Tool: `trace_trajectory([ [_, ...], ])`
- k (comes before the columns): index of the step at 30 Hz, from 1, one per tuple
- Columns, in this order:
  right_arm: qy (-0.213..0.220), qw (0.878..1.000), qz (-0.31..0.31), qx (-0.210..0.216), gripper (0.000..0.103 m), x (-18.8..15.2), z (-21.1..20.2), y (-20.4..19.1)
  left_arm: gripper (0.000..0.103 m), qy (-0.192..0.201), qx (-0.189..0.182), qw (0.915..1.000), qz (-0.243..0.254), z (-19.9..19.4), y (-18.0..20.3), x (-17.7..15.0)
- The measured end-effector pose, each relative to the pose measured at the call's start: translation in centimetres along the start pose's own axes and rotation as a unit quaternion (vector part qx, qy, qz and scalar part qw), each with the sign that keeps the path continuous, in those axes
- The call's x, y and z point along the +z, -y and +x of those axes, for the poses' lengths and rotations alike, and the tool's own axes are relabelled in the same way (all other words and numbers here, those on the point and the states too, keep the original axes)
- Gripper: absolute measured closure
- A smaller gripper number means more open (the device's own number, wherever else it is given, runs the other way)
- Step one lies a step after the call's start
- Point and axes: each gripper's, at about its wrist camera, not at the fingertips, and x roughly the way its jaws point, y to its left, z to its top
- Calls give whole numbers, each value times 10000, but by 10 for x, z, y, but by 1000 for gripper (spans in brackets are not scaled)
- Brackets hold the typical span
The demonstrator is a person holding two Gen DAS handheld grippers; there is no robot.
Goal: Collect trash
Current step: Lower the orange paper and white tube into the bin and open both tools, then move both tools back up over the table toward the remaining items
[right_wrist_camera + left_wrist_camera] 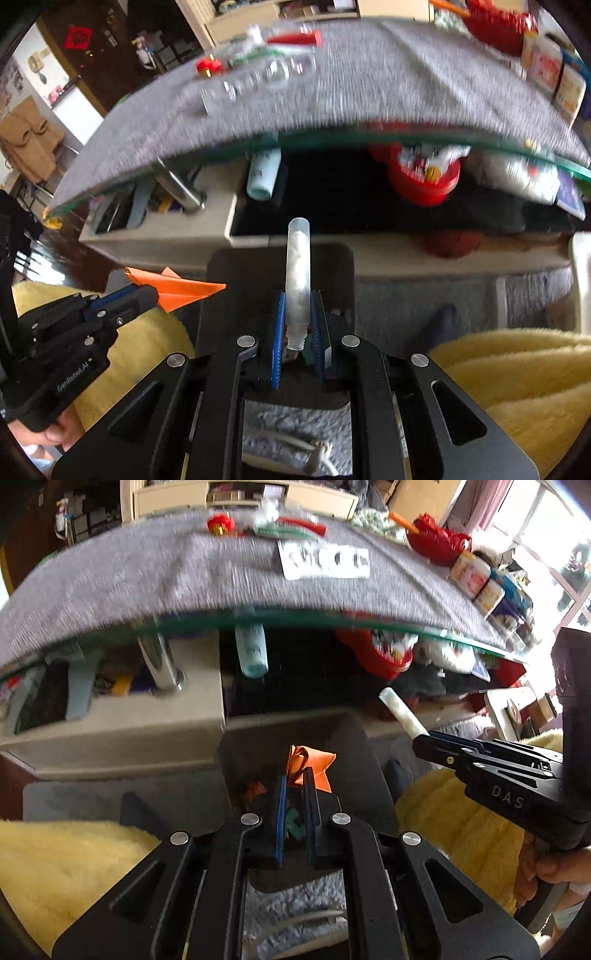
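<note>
My left gripper (295, 775) has its fingers clamped on a folded orange paper (308, 764). My right gripper (298, 317) pinches a clear plastic tube (297, 266), pointing to twelve o'clock. Both hang over a dark bin (332, 266) below the grey-covered table (147, 572).

Blurred along the far edge of the grey cloth (147, 572): red bits and a white card (325, 564), print unreadable. Hidden between blue pads (280, 812): lower part of orange paper (310, 764).

Left tool (297, 775) clamped shut; right tool (298, 299) clamped shut.
</note>
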Motion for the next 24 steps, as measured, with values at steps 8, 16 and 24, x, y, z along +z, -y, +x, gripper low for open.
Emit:
trace_trajectory([
  [8,-470,9988,120,25,88,-10,31,3,96,-682,-246,9972,-156,41,-1,-19],
  [16,-561,9983,129,48,86,-5,37,3,89,-820,-215,9961,-257,50,-8,-21],
  [24,-435,9983,320,-203,45,2,34,14,54,-718,-48,9970,-302,46,-14,-16],
])
